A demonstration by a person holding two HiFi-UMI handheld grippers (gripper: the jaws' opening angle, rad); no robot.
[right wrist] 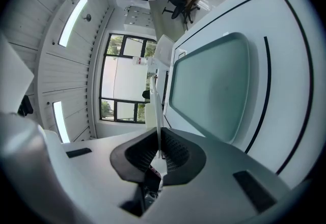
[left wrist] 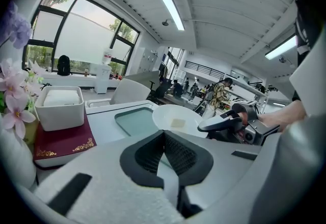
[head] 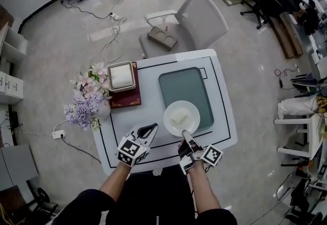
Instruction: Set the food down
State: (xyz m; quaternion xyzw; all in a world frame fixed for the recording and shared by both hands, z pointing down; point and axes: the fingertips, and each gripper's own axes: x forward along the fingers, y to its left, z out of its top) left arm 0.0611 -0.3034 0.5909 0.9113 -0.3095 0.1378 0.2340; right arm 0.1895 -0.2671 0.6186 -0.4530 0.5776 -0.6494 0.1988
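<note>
Pink and purple flowers (head: 87,102), white square box (head: 122,75) on maroon book (head: 129,98), grey chair (head: 204,17)

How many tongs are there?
2. The left tongs are over the table's near edge, shut and empty. The right tongs, beside them, pinch the plate's near rim.

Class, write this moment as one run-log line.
right gripper: shut on plate rim | left gripper: shut, empty | food: on plate | plate: over green tray
</note>
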